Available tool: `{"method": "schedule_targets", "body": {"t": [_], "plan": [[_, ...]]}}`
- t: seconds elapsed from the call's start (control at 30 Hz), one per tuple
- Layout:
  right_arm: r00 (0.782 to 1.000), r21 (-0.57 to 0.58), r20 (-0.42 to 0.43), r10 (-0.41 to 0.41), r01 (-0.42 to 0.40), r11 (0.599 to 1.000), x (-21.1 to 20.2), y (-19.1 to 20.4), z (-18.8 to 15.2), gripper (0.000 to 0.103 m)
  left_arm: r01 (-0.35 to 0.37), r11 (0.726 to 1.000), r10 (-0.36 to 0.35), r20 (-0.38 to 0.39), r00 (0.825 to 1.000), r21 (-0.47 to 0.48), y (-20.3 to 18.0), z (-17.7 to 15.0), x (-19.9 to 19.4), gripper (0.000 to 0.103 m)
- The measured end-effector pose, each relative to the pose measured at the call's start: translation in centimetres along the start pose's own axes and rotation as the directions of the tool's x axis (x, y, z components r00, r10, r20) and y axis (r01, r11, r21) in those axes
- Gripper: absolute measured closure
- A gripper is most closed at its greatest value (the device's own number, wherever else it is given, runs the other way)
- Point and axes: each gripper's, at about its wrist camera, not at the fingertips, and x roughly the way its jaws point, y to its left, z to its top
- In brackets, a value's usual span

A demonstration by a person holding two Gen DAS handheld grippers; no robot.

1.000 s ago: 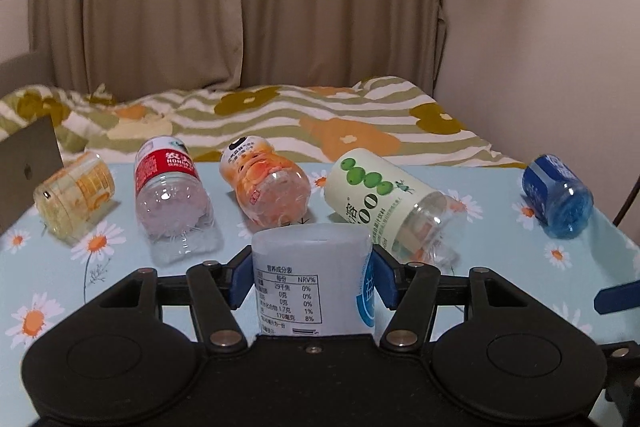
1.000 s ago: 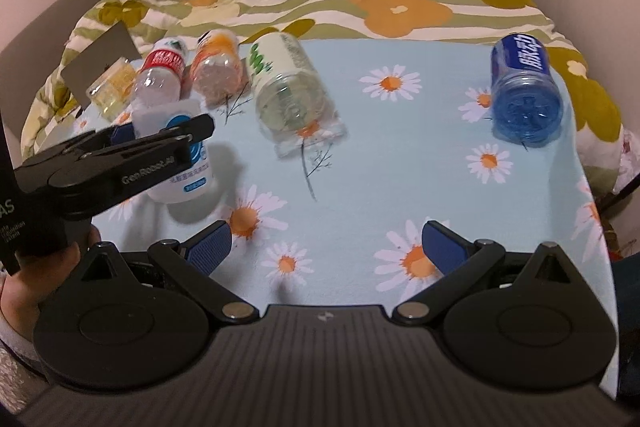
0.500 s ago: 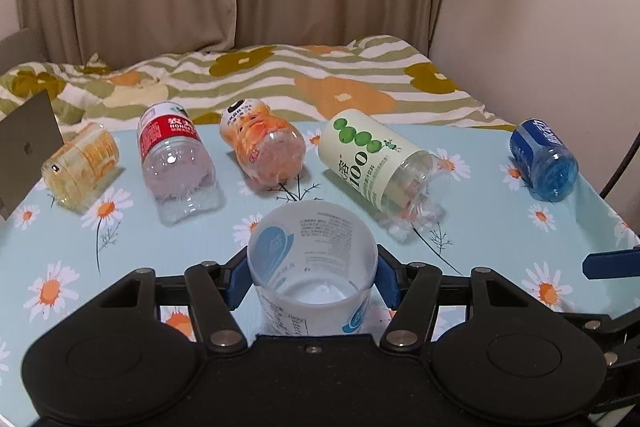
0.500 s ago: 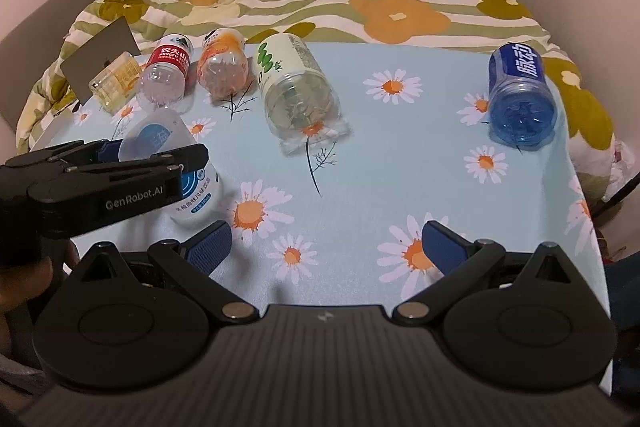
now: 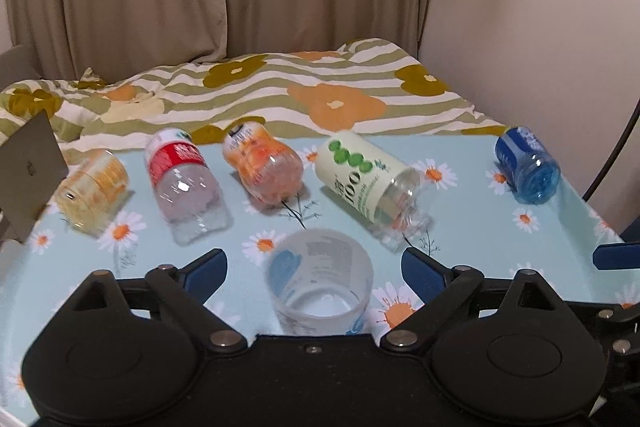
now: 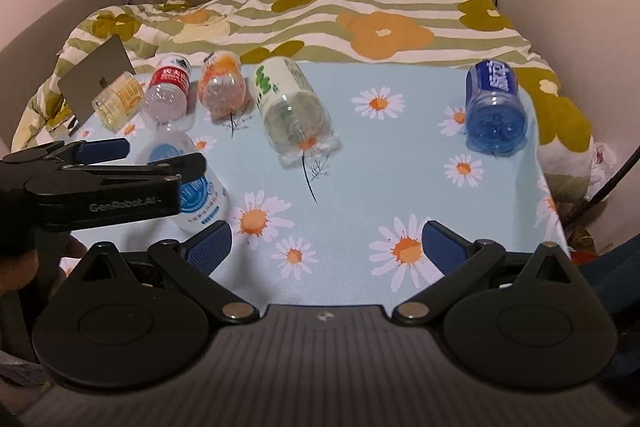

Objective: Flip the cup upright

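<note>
A white translucent cup with a blue logo point(image 5: 320, 283) stands upright on the daisy tablecloth point(image 5: 460, 227), mouth up. My left gripper point(image 5: 314, 263) is open, its blue pads wide of the cup on both sides and not touching it. In the right wrist view the same cup point(image 6: 200, 195) sits at the left, partly behind the left gripper point(image 6: 158, 155). My right gripper point(image 6: 326, 239) is open over bare cloth with nothing between its fingers.
Several cut bottle cups lie on their sides farther back: yellow point(image 5: 90, 189), red-labelled point(image 5: 184, 183), orange point(image 5: 264, 167), green-dotted point(image 5: 368, 183), and blue point(image 5: 526, 167) at far right. A grey laptop lid point(image 5: 28, 175) stands left. A striped floral blanket point(image 5: 280, 95) lies behind.
The left gripper turned the white cup from bottom-up to mouth-up, then opened and let go of it. The right gripper stayed open and nearly still.
</note>
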Motion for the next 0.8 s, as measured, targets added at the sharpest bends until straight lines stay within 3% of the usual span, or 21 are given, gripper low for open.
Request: {"method": "schedule_targets", "body": {"t": [0.1, 0.33, 0.63, 0.8], "plan": [[1.000, -0.006, -0.004, -0.018, 0.018, 1.000, -1.6, 0.8, 1.4, 0.000, -0.011, 1.000, 0.011, -0.007, 1.000, -0.015, 1.1, 1.4, -2.3, 0.001], [0.996, 0.006, -0.001, -0.094, 0.094, 0.996, -4.0, 2.7, 3.5, 0.000, -0.017, 0.999, 0.014, -0.064, 0.998, -0.042, 4.3, 3.7, -6.5, 0.000], [0.986, 0.036, -0.032, -0.161, 0.162, 0.986, -5.4, 4.5, 3.5, 0.000, -0.051, 0.996, 0.041, -0.129, 0.991, -0.076, 7.2, 2.7, -9.0, 0.000], [0.983, 0.034, -0.035, -0.178, 0.179, 0.983, -5.5, 5.6, 2.8, 0.000, -0.064, 0.996, 0.056, -0.126, 0.990, -0.060, 7.8, 2.0, -9.6, 0.000]]}}
